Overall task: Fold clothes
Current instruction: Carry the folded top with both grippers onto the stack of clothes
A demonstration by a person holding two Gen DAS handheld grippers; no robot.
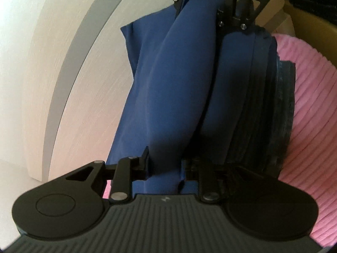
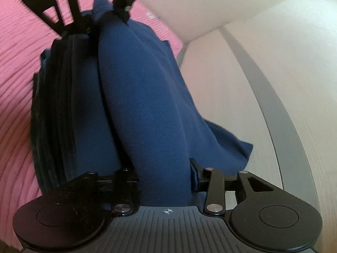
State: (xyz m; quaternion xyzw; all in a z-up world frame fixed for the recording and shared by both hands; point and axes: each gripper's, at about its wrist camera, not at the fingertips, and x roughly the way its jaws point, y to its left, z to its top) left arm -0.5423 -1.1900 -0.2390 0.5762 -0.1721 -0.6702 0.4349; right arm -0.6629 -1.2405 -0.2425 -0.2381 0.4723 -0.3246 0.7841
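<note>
A blue garment point(image 1: 168, 88) is stretched between my two grippers, hanging in a long fold with a dark ribbed band point(image 1: 271, 113) along one side. My left gripper point(image 1: 168, 168) is shut on one end of it. My right gripper shows at the top of the left wrist view point(image 1: 202, 6), shut on the far end. In the right wrist view my right gripper point(image 2: 164, 177) is shut on the blue garment point(image 2: 143, 97), and my left gripper point(image 2: 103, 12) grips the far end.
A pink ribbed blanket point(image 1: 311, 109) lies beside and below the garment, and it also shows in the right wrist view point(image 2: 14, 67). A pale wall or cabinet with a grey strip point(image 2: 271, 97) is on the other side.
</note>
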